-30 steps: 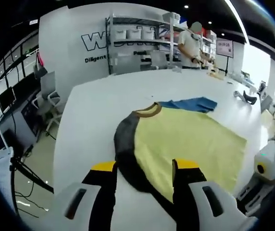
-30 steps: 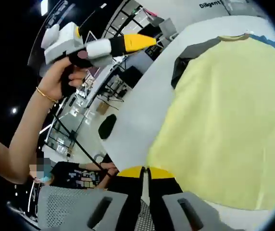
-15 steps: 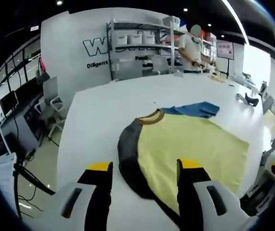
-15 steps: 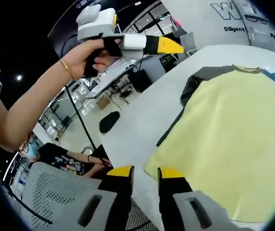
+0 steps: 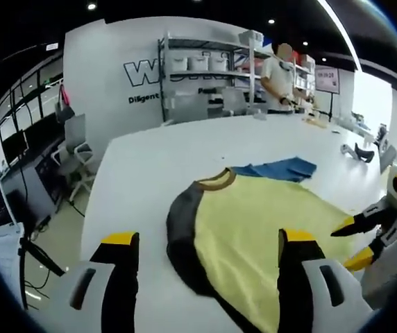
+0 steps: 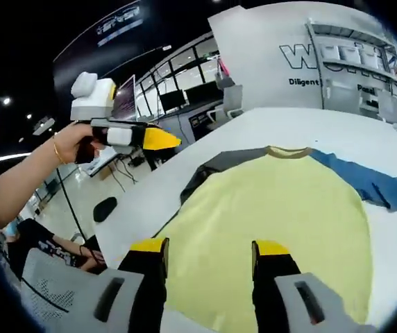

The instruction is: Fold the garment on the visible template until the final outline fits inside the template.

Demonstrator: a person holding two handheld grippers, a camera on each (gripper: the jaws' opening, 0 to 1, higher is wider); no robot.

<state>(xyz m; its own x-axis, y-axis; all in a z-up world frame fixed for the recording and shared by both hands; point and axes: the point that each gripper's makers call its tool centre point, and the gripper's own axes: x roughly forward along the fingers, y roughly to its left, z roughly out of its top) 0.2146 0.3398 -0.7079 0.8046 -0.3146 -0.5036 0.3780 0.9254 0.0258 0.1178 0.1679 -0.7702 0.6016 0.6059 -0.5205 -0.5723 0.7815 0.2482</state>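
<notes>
In the left gripper view, the left gripper (image 5: 209,243) hangs above the near edge of the white table (image 5: 150,159), jaws spread wide with nothing between them. The shirt (image 5: 261,229) lies flat on the table just beyond the jaws, its yellow body running toward 3 o'clock. Its dark sleeve (image 5: 181,239) curves along the 9 o'clock side, its brown collar (image 5: 214,179) sits at 12 o'clock, and its blue sleeve (image 5: 276,168) spreads out past the collar toward 1 o'clock. The right gripper (image 5: 357,243) enters at 3 o'clock over the shirt's far edge, its yellow tips parted. A person (image 5: 279,76) stands by the shelves (image 5: 202,66) at the table's far end.

In the right gripper view, the right gripper (image 6: 209,257) is above the shirt's (image 6: 275,222) hem, jaws apart and empty. The collar (image 6: 287,151) is at 12 o'clock, the blue sleeve (image 6: 365,182) at 2 o'clock, and the dark sleeve (image 6: 209,170) at 11 o'clock. The left gripper (image 6: 153,139) is held in a hand (image 6: 80,142) at 10 o'clock, off the table's edge; whether its jaws are open cannot be told from here.
</notes>
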